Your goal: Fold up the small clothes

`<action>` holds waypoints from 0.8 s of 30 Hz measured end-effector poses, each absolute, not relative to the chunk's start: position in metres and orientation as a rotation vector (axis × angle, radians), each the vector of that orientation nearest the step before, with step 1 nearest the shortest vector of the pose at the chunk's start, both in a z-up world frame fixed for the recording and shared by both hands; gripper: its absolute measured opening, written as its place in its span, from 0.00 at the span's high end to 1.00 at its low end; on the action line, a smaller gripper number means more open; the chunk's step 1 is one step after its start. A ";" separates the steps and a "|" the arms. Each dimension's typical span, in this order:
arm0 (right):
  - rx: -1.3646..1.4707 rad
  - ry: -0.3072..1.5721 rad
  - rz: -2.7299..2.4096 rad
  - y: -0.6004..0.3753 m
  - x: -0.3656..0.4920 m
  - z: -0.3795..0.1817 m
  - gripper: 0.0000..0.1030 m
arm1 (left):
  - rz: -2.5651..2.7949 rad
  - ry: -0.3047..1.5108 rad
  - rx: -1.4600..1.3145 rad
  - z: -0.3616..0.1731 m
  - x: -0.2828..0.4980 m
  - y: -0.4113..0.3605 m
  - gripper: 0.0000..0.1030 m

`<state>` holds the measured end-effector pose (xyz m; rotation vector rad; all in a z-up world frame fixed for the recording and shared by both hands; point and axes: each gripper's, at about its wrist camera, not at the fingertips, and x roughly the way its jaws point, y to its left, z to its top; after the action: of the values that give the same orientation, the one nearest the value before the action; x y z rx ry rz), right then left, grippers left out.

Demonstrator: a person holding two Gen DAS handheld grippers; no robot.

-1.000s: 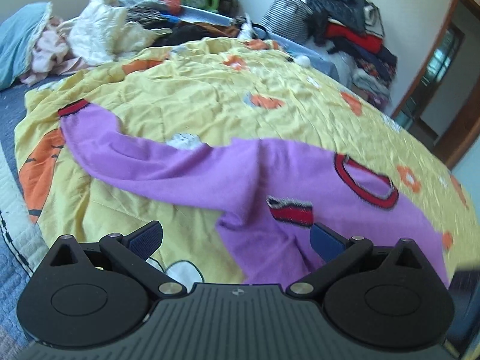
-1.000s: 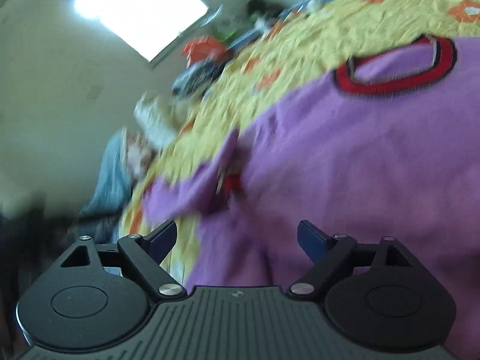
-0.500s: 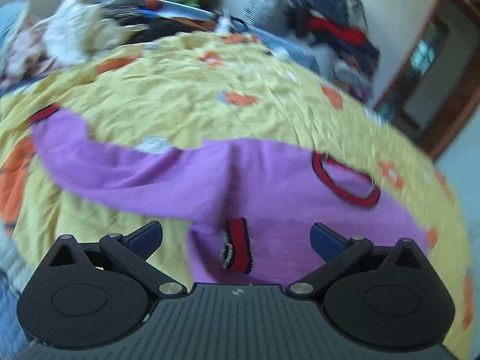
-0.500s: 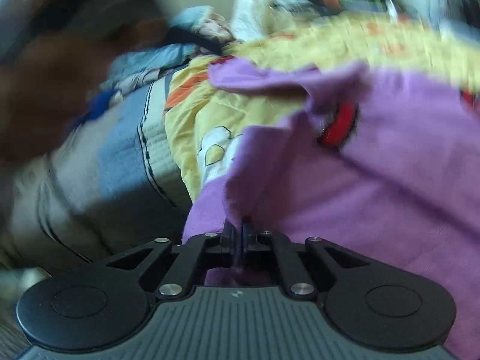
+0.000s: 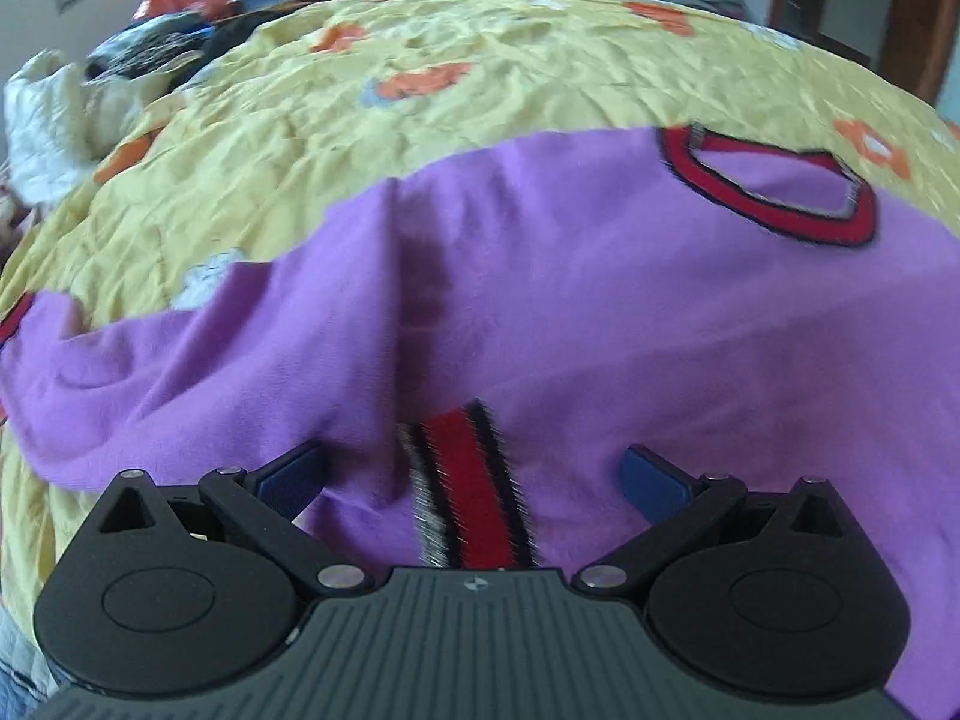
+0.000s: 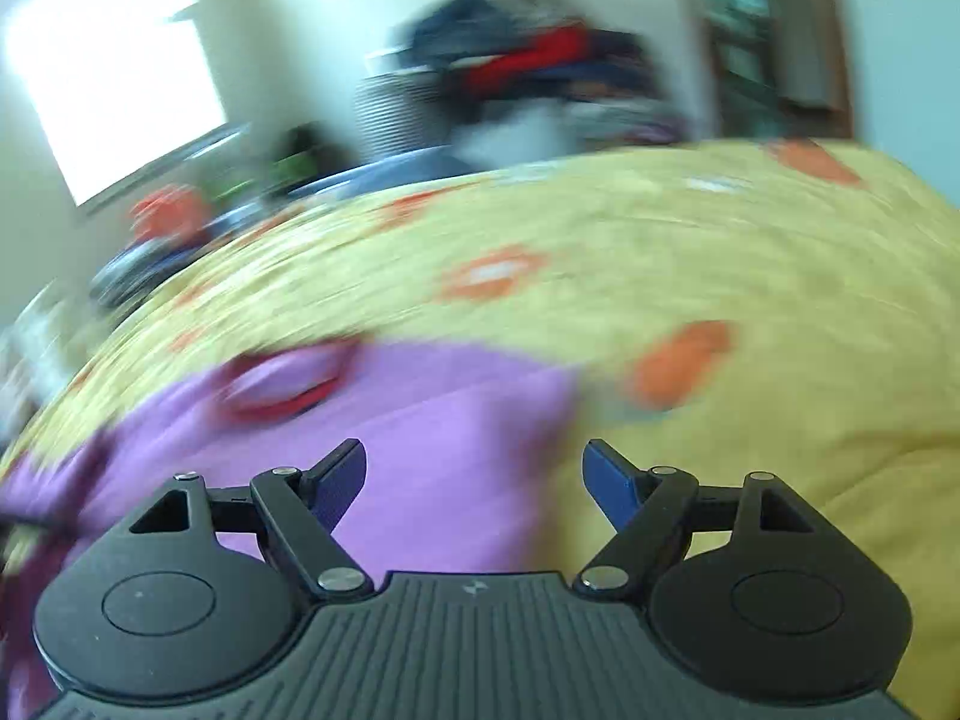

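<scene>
Purple sweater (image 5: 600, 312) on yellow quilt (image 5: 480, 90) | left tool (image 5: 471, 474) agape | right tool (image 6: 474, 474) agape | no writing legible

We see a purple sweater (image 5: 600, 312) with a red, black-edged neckband (image 5: 774, 204) and a red, black and grey striped cuff (image 5: 468, 498), on a yellow bedspread (image 5: 480, 60) patterned with orange flowers, and black claws with blue pads (image 5: 651, 477).

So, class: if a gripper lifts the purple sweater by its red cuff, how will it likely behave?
Probably floppy: the purple sweater already lies in soft folds on the yellow bedspread. The rest would likely sag and trail below the red cuff. Its fuzzy knit looks grippy rather than slippery, though blur limits certainty.
</scene>
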<state>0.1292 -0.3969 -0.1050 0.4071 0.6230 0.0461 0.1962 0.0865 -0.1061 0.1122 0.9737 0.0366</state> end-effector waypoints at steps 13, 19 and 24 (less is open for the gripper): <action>0.414 0.653 0.099 -0.408 0.181 -0.115 0.97 | 0.049 0.887 0.247 -0.106 0.202 0.068 0.00; 0.288 0.625 0.040 -0.411 0.184 -0.097 0.98 | 0.036 0.819 0.374 -0.108 0.220 0.041 0.00; 0.226 0.733 -0.111 -0.434 0.197 -0.129 0.99 | 0.061 0.690 0.560 -0.119 0.237 0.024 0.00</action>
<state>0.1973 -0.4342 -0.1291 0.2258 0.7329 -0.1107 0.2372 0.0245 -0.1193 0.5602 0.6896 0.0609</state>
